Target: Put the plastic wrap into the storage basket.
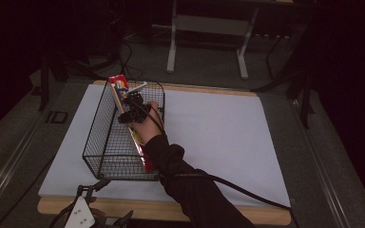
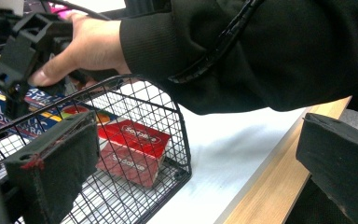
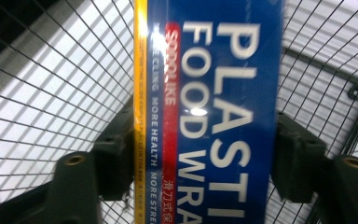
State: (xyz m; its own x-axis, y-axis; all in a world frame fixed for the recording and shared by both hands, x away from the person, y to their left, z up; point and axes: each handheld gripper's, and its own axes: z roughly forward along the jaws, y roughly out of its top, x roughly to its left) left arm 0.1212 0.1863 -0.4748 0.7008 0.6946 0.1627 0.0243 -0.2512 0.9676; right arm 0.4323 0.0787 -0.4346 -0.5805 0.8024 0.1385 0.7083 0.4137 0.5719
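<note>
Right table half (image 1: 228, 137) bare — basket (image 1: 97, 128) crowded

High view: room is sitting dim, surroundings falling to near black; the white table sheet (image 1: 218, 137) is catching the most light, evenly, with soft shadow under my sleeve (image 1: 190, 185). Left gripper view: brighter, my near pads (image 2: 51, 172) are blurring out of focus, red box (image 2: 133, 151) staying fairly sharp. Right gripper view: blue food wrap box (image 3: 214, 112) is smearing slightly, a small glare spot sitting mid-label; wire basket (image 3: 51, 93) edges are bowing.
</note>
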